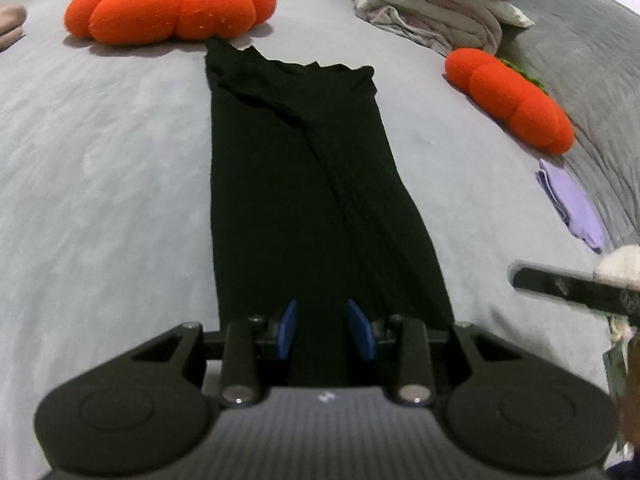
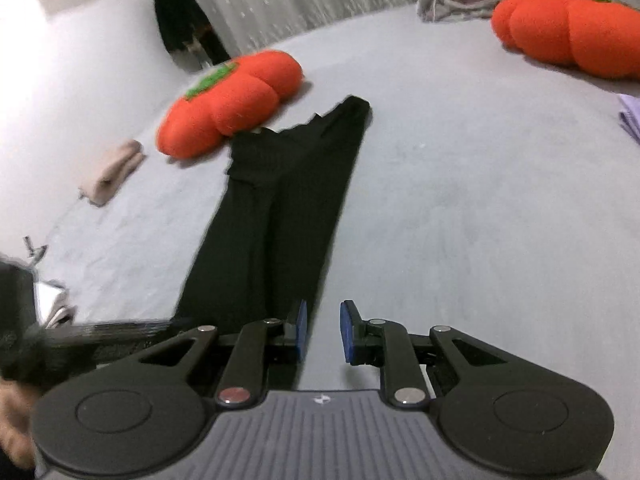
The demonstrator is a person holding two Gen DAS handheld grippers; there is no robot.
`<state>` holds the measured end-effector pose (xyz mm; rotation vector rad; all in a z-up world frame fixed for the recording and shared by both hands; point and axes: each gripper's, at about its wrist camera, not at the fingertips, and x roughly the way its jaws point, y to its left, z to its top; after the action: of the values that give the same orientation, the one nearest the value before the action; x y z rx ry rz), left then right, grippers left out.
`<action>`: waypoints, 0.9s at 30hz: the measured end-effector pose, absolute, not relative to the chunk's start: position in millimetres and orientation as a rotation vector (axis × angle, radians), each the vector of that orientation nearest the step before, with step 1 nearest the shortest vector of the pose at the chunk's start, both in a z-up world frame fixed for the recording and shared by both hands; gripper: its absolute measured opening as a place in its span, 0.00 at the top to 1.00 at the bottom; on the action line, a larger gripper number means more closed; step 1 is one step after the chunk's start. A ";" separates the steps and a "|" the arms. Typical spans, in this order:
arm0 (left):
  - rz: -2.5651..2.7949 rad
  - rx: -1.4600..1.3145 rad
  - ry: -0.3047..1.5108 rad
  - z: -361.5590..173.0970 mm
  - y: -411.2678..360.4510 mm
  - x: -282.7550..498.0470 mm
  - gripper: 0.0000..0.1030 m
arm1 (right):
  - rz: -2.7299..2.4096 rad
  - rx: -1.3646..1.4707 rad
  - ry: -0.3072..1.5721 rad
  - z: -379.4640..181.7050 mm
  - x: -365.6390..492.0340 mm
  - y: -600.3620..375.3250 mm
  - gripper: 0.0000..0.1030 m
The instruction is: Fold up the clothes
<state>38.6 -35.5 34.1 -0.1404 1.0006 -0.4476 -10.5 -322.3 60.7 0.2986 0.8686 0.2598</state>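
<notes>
A black garment (image 1: 312, 184) lies flat on the grey bed as a long narrow strip, its near end under my left gripper (image 1: 326, 330). The left gripper is open with its blue pads apart over the near hem, holding nothing. The garment also shows in the right wrist view (image 2: 276, 216), running away to the upper left. My right gripper (image 2: 323, 330) is open and empty, just right of the garment's near right edge. Part of the right gripper's finger (image 1: 572, 286) shows at the right of the left wrist view.
A large orange pumpkin cushion (image 1: 168, 0) sits at the garment's far end, a second one (image 1: 516, 100) to the right. Folded bedding (image 1: 436, 8) is piled at the back right. A folded lilac cloth (image 1: 572, 204) and a folded pink cloth (image 2: 112, 172) lie on the grey bed sheet (image 2: 480, 200).
</notes>
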 end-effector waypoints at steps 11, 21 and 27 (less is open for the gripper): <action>-0.493 -0.102 0.990 29.3 -39.6 51.1 0.69 | 0.354 0.255 0.913 28.2 48.9 -286.0 0.71; -0.502 -0.071 0.976 27.6 -43.2 49.2 0.68 | 0.378 0.080 0.889 20.2 55.2 -267.8 0.95; -0.513 -0.083 0.977 27.1 -40.4 49.7 0.68 | 0.366 0.096 0.859 22.5 57.8 -274.0 0.97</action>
<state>49.7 -40.4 27.1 -0.0828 0.9774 -0.5131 57.8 -274.0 22.5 0.0958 0.8586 0.3662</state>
